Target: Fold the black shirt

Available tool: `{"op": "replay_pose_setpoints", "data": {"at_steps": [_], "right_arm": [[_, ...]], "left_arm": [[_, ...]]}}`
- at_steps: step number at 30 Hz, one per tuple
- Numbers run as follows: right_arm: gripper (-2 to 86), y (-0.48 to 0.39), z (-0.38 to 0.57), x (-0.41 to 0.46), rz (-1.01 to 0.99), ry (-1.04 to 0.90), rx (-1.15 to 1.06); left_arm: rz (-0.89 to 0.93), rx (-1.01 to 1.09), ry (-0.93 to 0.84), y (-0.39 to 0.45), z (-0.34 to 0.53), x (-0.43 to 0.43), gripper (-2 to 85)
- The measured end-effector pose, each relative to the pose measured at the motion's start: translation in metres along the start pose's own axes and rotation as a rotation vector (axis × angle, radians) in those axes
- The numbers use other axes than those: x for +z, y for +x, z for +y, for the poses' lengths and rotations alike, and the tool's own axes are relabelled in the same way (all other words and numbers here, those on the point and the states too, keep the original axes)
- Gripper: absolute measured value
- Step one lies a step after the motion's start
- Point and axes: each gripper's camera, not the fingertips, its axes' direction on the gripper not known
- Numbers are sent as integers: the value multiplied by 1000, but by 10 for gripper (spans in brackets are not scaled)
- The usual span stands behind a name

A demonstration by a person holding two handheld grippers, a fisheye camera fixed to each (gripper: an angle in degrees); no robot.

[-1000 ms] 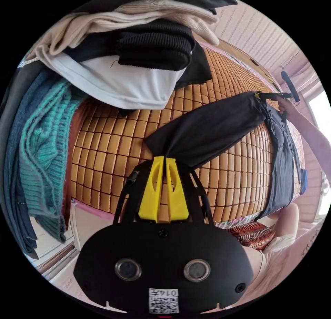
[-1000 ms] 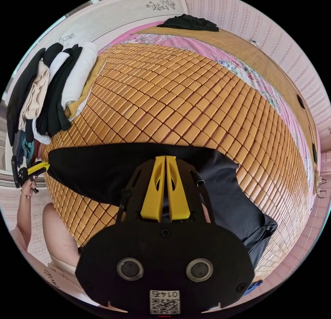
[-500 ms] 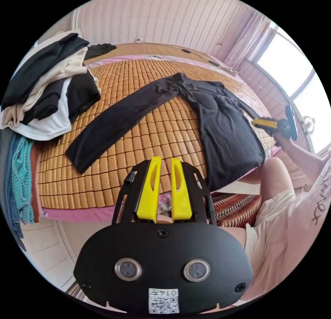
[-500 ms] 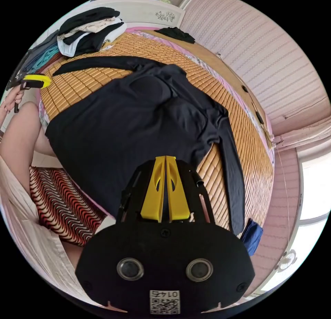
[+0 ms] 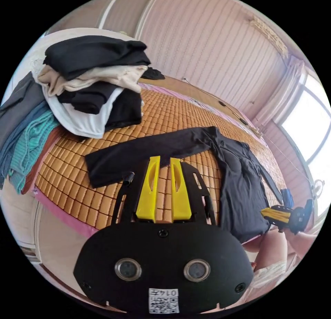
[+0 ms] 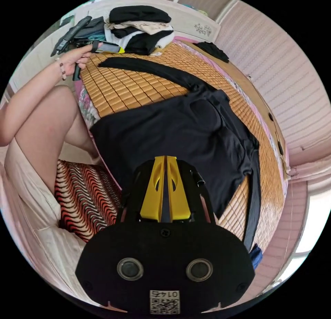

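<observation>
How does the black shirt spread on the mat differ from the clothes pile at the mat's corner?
The black shirt lies flat in a single layer, one sleeve stretched toward the pile; the clothes pile is stacked several garments high. The shirt is one dark colour; the pile mixes black, cream and white. The shirt's hem hangs over the mat's edge; the pile sits wholly on top. Both rest on the woven mat.

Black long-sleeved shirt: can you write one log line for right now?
black long-sleeved shirt: spread flat on woven bamboo mat | left gripper: open, above sleeve | right gripper: shut, empty

A bedroom — bed [image 5: 103,208] with bamboo mat [image 6: 138,88], stacked clothes [image 5: 93,88].
</observation>
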Motion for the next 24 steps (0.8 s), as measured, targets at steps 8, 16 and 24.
{"op": "replay_pose_setpoints", "data": {"at_steps": [8, 16, 24], "right_arm": [[106, -40, -139, 8, -151, 157, -210], [117, -95, -279, 37, -204, 211, -385], [95, -144, -332, 86, -178, 121, -536]], "left_arm": [[-12, -210, -28, -79, 21, 10, 72], [-36, -281, -16, -105, 24, 13, 92], [13, -318, -111, -111, 24, 36, 104]]}}
